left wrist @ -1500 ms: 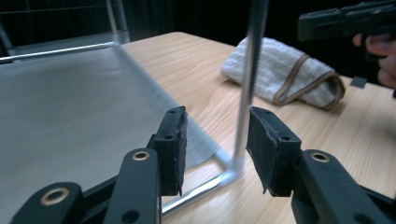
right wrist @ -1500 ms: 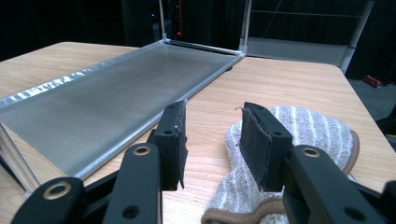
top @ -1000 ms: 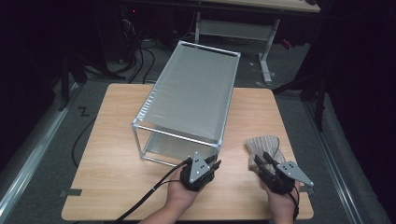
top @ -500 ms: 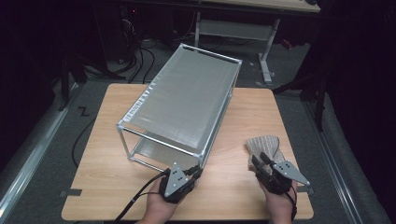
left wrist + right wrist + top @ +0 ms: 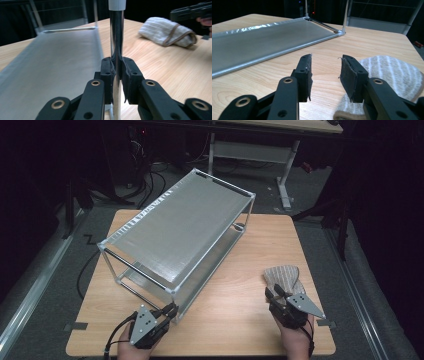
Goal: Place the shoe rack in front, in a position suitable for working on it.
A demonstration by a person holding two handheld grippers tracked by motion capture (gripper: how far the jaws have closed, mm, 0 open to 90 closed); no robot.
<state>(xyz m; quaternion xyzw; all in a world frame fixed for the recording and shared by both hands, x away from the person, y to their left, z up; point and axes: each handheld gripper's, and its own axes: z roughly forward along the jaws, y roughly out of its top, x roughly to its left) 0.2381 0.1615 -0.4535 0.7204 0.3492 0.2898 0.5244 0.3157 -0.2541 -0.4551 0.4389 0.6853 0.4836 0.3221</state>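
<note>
A two-shelf metal rack stands slantwise on the wooden table. My left gripper is at the front left, shut on the rack's near corner post; in the left gripper view its pads squeeze the chrome tube just above the lower shelf. A folded striped cloth lies at the front right. My right gripper stands open at the cloth's near edge, with nothing between its pads, and the cloth sits under and right of them.
Cables and a desk frame lie on the dark floor beyond the table. A strip of bare wood separates the rack from the cloth. The right hand's gripper appears behind the cloth in the left gripper view.
My left gripper has moved left along the table's front edge with the post in it, and the rack's near end has swung left with it. The right gripper has stayed put.
</note>
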